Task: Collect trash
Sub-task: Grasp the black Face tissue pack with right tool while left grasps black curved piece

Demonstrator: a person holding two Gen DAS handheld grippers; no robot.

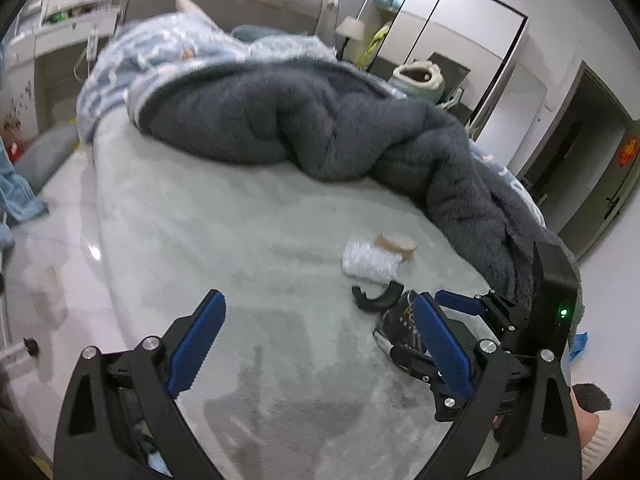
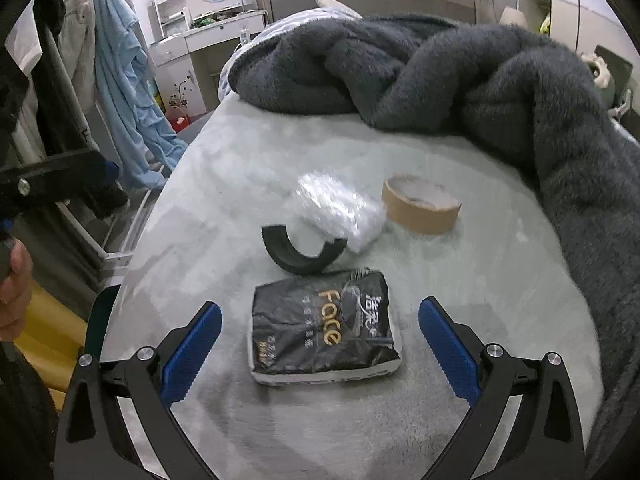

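On the pale bed sheet lies a black tissue pack printed "Face". My right gripper hangs open over it, with the pack between the blue fingers and clear of both pads. Beyond the pack are a black half-ring piece, a crumpled clear plastic wrap and a brown tape roll. My left gripper is open and holds nothing, over bare sheet to the left of the wrap, the half-ring and the roll. Its right finger hides part of the pack.
A dark grey fluffy blanket is heaped along the back and right side of the bed. The bed's left edge drops to the floor. A rack with a blue garment stands to the left. A person's hand shows at the left border.
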